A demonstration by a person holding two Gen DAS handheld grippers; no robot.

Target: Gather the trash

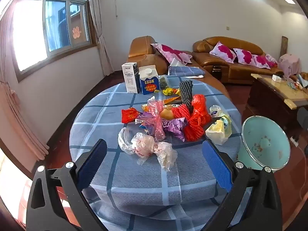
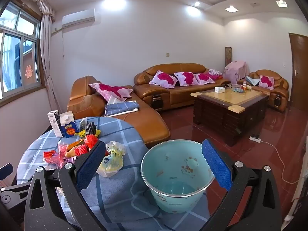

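Standing at a round checked desk [image 1: 134, 177], a pale blue bin [image 2: 174, 175] at its edge beside scattered wrappers and bags [image 1: 165, 119]; left claw [image 1: 154, 163] and right claw [image 2: 154, 165] both gape wide, empty.

Wrappers [image 1: 163, 123] on table [image 1: 134, 177], bin [image 1: 265, 144] at right.

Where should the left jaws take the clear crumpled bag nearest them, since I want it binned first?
Grip the clear bag across its bulging knotted middle, coming from the near table edge and angled down. It lies crosswise as a soft lump, free of the rest of the pile, so the open left gripper could probably straddle it. Avoid the thin loose ends; they would likely slip.
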